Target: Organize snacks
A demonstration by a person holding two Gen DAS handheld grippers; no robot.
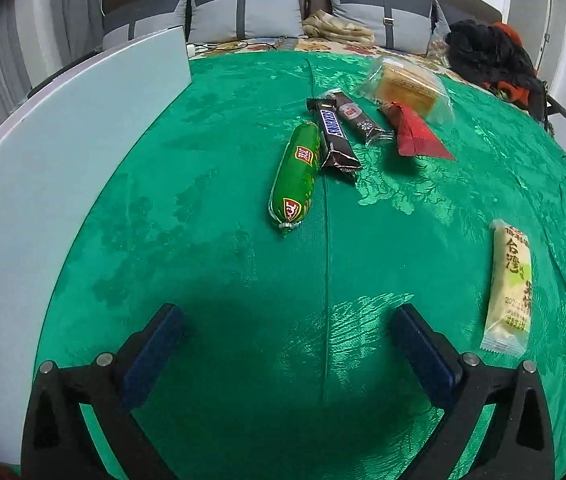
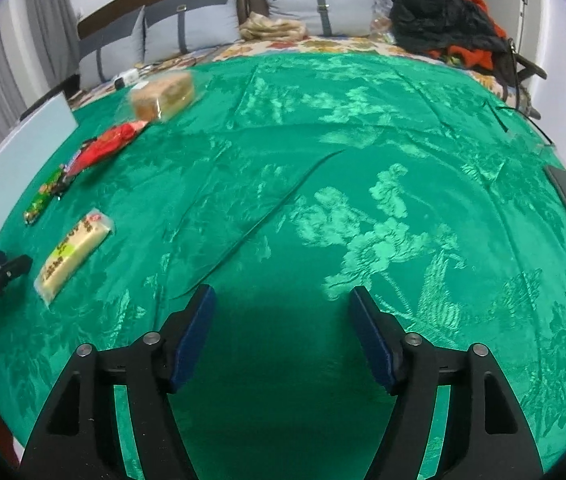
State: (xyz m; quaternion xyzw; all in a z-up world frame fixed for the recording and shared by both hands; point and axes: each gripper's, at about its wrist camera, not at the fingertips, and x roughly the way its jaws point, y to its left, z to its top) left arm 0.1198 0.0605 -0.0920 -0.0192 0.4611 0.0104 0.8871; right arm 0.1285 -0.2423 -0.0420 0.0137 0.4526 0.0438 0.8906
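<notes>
While my left gripper [image 1: 287,332] hangs spread wide over bare green cloth [image 1: 203,240], with nothing between its blue pads, the snacks lie ahead of it on the surface. I take the green sausage [image 1: 297,178] as my landmark. Touching its right side lies the Snickers bar [image 1: 333,134], and just right of that a second dark bar [image 1: 359,118]. Further right of the sausage sits the red packet [image 1: 415,132], and behind that, farthest from me, the clear-wrapped cake [image 1: 407,86]. The pale rice cracker packet [image 1: 509,288] lies well apart from the sausage, to its right and nearer to me, just beside my left gripper's right finger. A white board [image 1: 43,160] stands along the left edge of the cloth, well to the left of the sausage.

My right gripper [image 2: 283,320] is partly spread, also holding nothing, above bare cloth far to the right of the sausage. From that side the rice cracker packet lies at the left, nearest of the row. Beyond the cloth I see grey cushions [image 1: 243,12] and a dark heap of clothing [image 1: 487,52].
</notes>
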